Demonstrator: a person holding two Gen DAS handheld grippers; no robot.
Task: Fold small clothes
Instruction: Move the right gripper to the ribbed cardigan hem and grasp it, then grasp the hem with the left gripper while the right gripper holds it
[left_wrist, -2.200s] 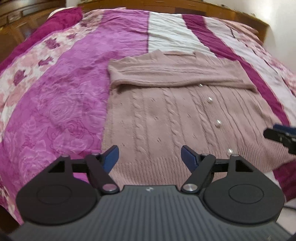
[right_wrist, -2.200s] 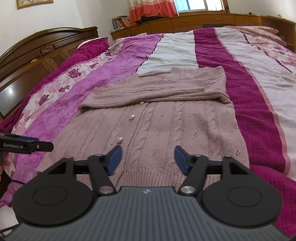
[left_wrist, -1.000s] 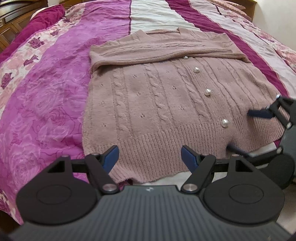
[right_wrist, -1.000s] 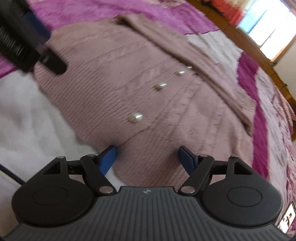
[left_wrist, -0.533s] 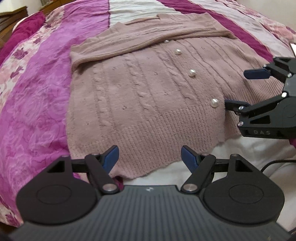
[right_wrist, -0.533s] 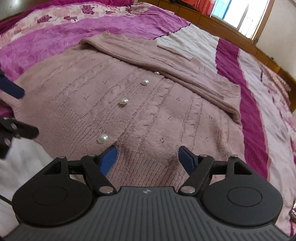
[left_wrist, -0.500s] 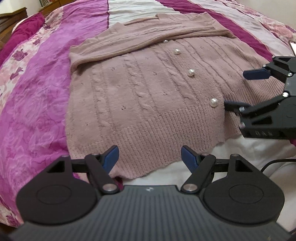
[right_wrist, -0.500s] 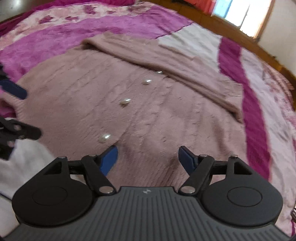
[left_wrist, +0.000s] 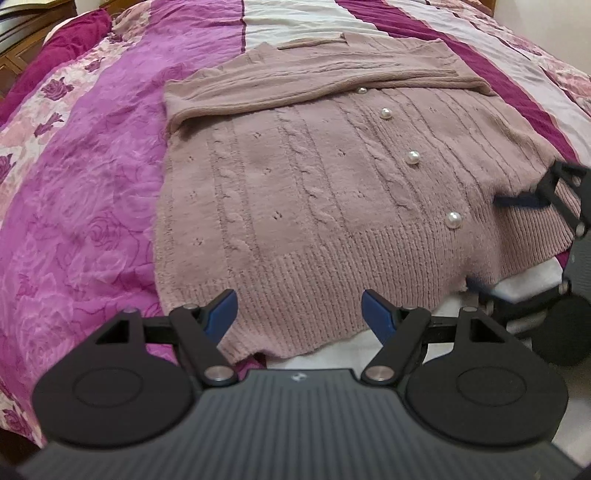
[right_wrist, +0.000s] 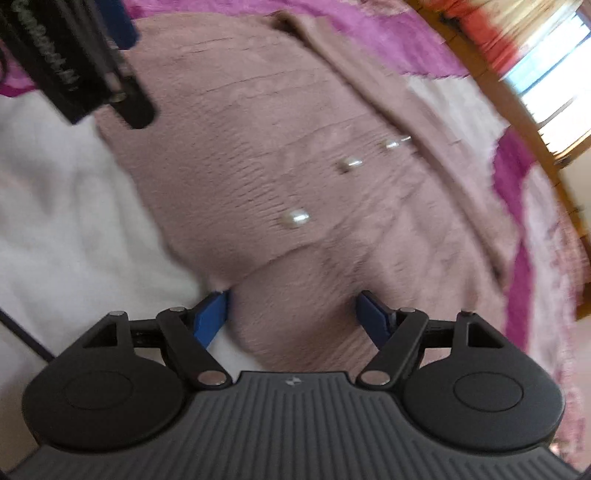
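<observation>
A dusty-pink cable-knit cardigan with pearl buttons lies flat on the bed, sleeves folded across its top. Its ribbed hem hangs at the bed's near edge. My left gripper is open, its blue fingers either side of the hem's left part, just above it. My right gripper is open over the hem's right part of the cardigan; it also shows blurred at the right in the left wrist view. The left gripper appears at the top left of the right wrist view.
The bed has a purple, magenta and white striped floral cover. A white sheet shows below the hem at the bed's edge. A wooden headboard lies far left. A window with orange curtains is at the far right.
Both grippers have moved in closer to the cardigan's hem. The right gripper has swung and tilted, its view now blurred. Both jaws stay open; the cardigan has not moved.
</observation>
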